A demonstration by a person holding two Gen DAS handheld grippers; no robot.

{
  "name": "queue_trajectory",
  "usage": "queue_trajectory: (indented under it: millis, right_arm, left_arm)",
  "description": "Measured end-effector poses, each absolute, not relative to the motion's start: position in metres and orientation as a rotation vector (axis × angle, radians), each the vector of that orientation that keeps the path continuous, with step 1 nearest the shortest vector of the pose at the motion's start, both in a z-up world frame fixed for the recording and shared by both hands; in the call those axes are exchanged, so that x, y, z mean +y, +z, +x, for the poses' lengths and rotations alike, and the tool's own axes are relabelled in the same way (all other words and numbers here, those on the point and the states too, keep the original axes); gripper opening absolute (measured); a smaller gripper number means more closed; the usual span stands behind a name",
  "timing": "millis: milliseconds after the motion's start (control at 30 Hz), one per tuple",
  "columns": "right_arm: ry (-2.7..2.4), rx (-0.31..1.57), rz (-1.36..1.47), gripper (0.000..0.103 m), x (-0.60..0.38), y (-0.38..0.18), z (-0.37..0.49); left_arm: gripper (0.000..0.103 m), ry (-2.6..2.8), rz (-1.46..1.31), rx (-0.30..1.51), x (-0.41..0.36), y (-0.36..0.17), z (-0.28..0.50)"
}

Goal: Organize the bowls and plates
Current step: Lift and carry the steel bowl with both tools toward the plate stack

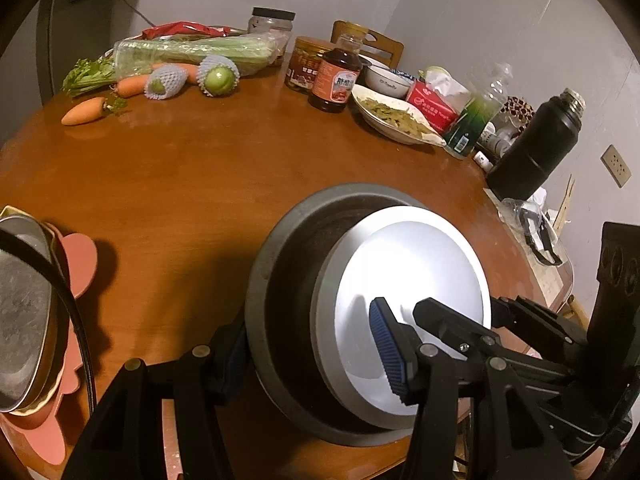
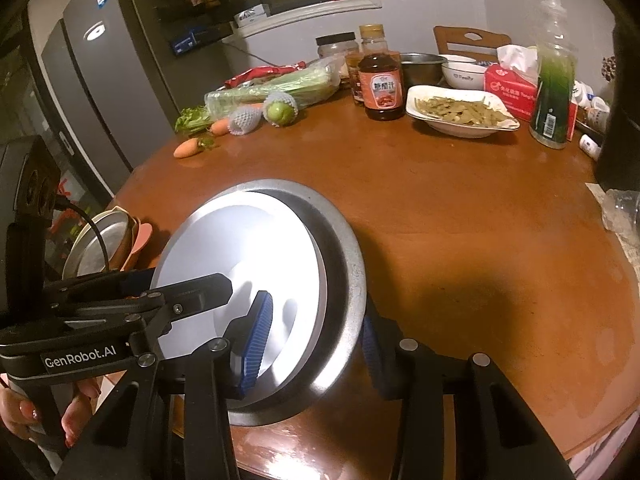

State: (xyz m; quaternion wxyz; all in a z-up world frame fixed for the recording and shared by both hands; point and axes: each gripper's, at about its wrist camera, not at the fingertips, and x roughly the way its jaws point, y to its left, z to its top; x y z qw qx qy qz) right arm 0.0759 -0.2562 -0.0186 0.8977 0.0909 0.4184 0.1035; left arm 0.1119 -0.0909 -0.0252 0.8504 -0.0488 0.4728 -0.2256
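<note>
A white bowl point(image 1: 412, 280) sits nested inside a larger grey bowl point(image 1: 292, 264), and the pair is tilted above the brown table point(image 1: 180, 184). My left gripper point(image 1: 312, 354) is shut across their near-left side, with one blue pad point(image 1: 386, 348) inside the white bowl and the other finger outside the grey wall. My right gripper point(image 2: 314, 340) is shut on the opposite side of the white bowl point(image 2: 240, 248) and grey bowl point(image 2: 344, 264), with one pad point(image 2: 258, 340) inside and the other behind the grey rim. A stack of a metal plate point(image 1: 24, 312) on pink plates lies at the left.
At the back of the table stand a dish of green beans point(image 1: 396, 120), a sauce bottle point(image 1: 334, 80), a green bottle point(image 1: 476, 116), a black flask point(image 1: 536, 148), a tissue box and a small white bowl. Carrots point(image 1: 84, 112), netted fruit and celery lie back left. A hand point(image 2: 24, 412) holds the left gripper.
</note>
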Motion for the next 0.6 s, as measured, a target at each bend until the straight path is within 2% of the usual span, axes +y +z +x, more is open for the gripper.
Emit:
queue_trajectory:
  millis: [600]
  right_arm:
    - [0.28,0.842,0.139,0.043,-0.222,0.001,0.093]
  left_arm:
    - [0.055,-0.408,-0.137,0.955,-0.05,-0.007,0.115]
